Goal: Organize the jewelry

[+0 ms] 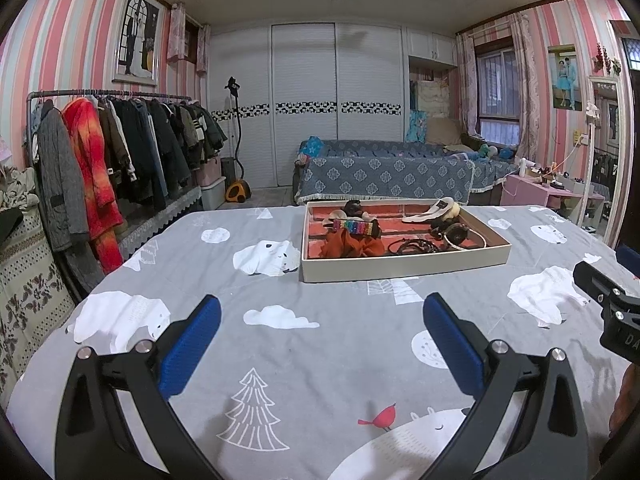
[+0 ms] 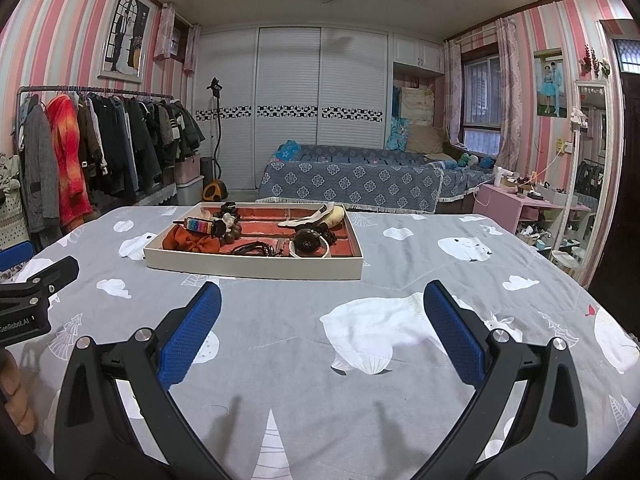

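Above the grey bedspread, both the left gripper and right gripper gaped wide, holding nothing, tray at twelve o'clock.

White lettering "GenRoboLAI" stands on the black body of the left gripper, its first letter cut by the frame edge; nothing else is legible.

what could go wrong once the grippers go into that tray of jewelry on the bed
1. The black cords lie coiled and tangled beside the bangle; pulling one may drag its neighbours.
2. The tray sits on a soft bedspread, so pressing down with the open left gripper or right gripper could tip it.
3. The rainbow clip rests on the orange scrunchie; lifting the scrunchie may spill it.
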Motion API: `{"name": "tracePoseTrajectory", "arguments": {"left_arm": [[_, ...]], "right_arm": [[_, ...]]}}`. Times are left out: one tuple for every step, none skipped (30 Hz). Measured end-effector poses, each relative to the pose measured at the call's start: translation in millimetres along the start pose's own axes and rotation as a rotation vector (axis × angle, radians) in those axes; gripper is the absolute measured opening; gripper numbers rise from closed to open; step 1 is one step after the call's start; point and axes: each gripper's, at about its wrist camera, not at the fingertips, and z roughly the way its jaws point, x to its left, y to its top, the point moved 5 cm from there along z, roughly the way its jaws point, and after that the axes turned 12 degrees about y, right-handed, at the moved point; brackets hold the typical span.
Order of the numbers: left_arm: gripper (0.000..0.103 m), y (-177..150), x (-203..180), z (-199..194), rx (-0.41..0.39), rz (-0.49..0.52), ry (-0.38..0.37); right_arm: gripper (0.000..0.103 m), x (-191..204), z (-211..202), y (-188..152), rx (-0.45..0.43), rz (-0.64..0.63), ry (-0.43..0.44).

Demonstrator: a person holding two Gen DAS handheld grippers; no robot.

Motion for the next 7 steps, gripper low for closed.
{"name": "tracePoseTrajectory", "arguments": {"left_arm": [[0.099, -0.4, 0.3, -0.2, 0.002, -0.002, -0.002], [0.099, -0.3, 0.5, 0.2, 0.004, -0.003, -0.003], [0.099, -0.4, 0.6, 0.3, 0.006, -0.003, -0.003], [0.099, -0.4, 0.5, 0.4, 0.007, -0.001, -0.003], [0.099, 0.0, 0.4, 0.4, 0.008, 0.000, -0.003], [0.099, 0.4, 0.3, 0.3, 0.008, 0.002, -0.003], [0.099, 0.3, 0.2, 0.0, 0.007, 0.002, -0.003]], "right_arm": [[0.099, 0.0, 0.3, -0.9, 0.000, 0.000, 0.000], [0.099, -0.1, 0.3, -0.9, 0.000, 0.000, 0.000], [0.099, -0.2, 0.3, -1.2, 0.001, 0.000, -0.001], [0.099, -0.1, 0.4, -1.0, 0.001, 0.000, 0.000], [0.099, -0.2, 0.3, -1.2, 0.002, 0.000, 0.000], [0.099, -0.1, 0.1, -1.2, 0.001, 0.000, 0.000], [0.099, 0.0, 0.2, -0.8, 0.000, 0.000, 0.000]]}}
